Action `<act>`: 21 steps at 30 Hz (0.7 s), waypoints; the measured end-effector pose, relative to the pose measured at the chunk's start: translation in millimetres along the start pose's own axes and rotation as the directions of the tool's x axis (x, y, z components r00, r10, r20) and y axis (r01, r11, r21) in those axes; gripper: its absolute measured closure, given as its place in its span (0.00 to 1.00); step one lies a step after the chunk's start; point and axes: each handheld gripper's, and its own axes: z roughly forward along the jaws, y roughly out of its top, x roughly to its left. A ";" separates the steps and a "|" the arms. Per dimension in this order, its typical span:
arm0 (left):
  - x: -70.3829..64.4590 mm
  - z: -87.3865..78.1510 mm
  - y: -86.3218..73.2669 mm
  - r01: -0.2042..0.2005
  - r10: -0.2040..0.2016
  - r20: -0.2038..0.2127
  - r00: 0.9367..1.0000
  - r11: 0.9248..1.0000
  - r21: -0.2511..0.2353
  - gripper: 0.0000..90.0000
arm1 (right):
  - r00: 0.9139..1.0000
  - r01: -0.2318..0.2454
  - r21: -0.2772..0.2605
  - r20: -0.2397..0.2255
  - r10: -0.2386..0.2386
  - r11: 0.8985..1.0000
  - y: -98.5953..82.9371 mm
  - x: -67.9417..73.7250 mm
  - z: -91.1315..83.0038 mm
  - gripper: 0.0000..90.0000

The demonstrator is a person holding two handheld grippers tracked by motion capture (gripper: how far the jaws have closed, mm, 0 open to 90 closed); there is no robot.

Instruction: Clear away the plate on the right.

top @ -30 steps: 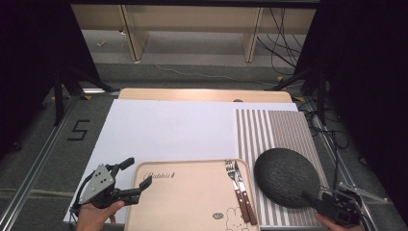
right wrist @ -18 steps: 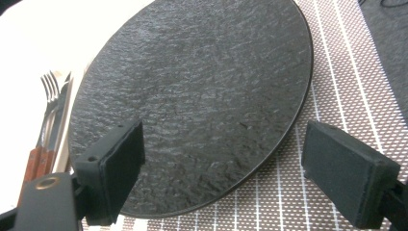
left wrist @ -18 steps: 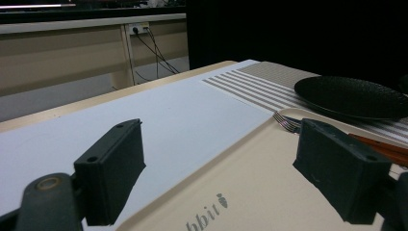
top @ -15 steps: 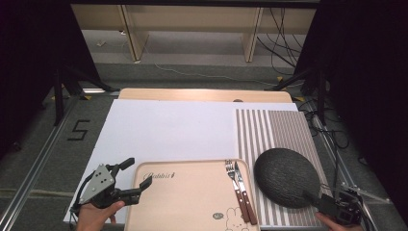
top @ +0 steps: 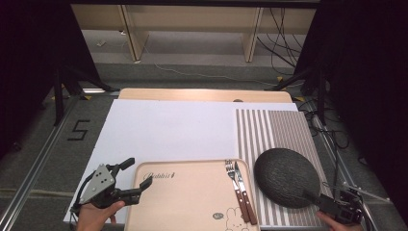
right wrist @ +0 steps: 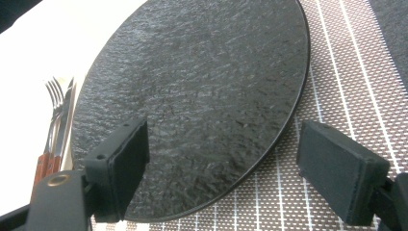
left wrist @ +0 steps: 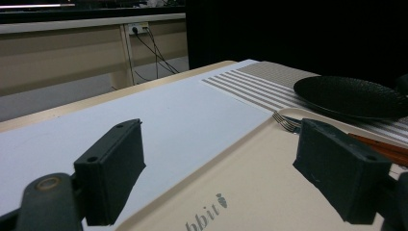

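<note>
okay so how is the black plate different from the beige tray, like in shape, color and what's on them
The black plate is round, dark and rough-textured; the beige tray is rectangular with rounded corners, pale and smooth, with printed lettering and a bunny. The plate is bare, while the tray carries a fork and a knife along its right edge. The plate lies on the striped placemat; the tray lies on the white sheet. Both lie flat.
</note>
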 end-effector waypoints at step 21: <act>-0.5 0.3 0.0 -0.001 0.001 0.001 1.000 1.000 -0.001 0.19 | 0.989 -0.130 0.043 -0.060 0.133 0.991 1.7 -9.7 6.4 0.29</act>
